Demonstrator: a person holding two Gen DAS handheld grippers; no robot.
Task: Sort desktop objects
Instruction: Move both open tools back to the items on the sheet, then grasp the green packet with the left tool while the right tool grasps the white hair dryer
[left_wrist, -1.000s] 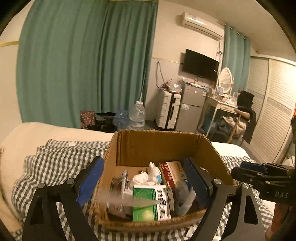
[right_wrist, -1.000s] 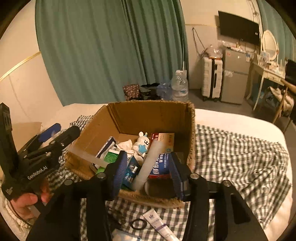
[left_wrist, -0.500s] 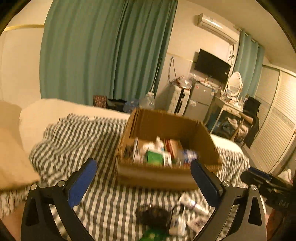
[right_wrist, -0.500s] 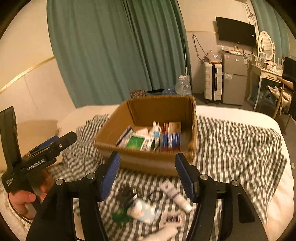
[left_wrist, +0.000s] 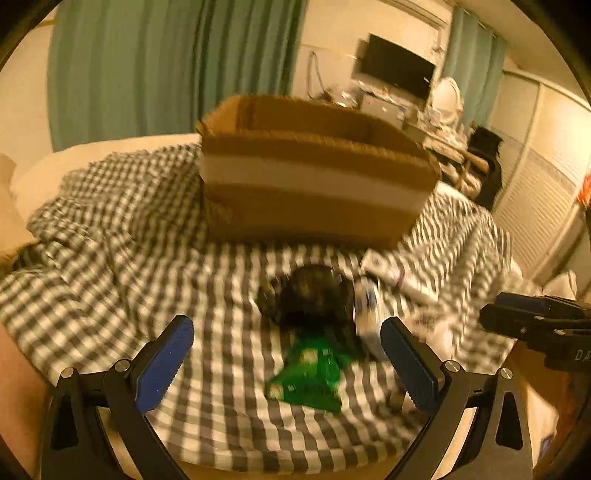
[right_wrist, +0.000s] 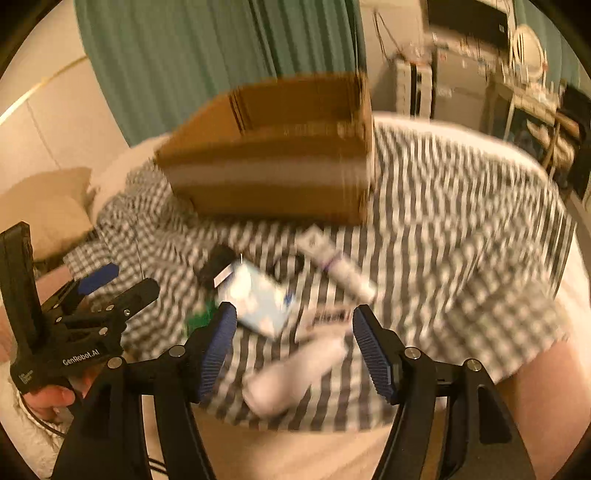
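A: Two grippers, and you hold both spread wide with nothing between the pads. Your left gripper fills the bottom of the left wrist view, and your right gripper does the same in the right wrist view.

B: Where do you see the cardboard box?

A: It sits in the upper middle of the left view, on the checked cloth, with its long side wall facing you. From this low angle you cannot see what is inside it. In the right view it stands in the upper middle as well.

B: And the loose things?

A: They lie on the cloth just below the box. In the left view a dark round lump sits at centre; it is too blurred to name. A green packet lies right below it, between your left pads. A white and blue pack stands just to the right of the lump, near your right-hand pad.

B: What does the right view add?

A: A white tube lies slanted right of centre, below the box. A pale blue pack lies left of it, just above your left-hand pad. A white bottle lies on its side between your right pads, near the cloth's lower edge.

B: Can you see one tool from the other?

A: Yes. Your left tool shows at the lower left of the right view, gripped by your hand. Your right tool pokes in at the right edge of the left view. Both pictures are smeared by motion.
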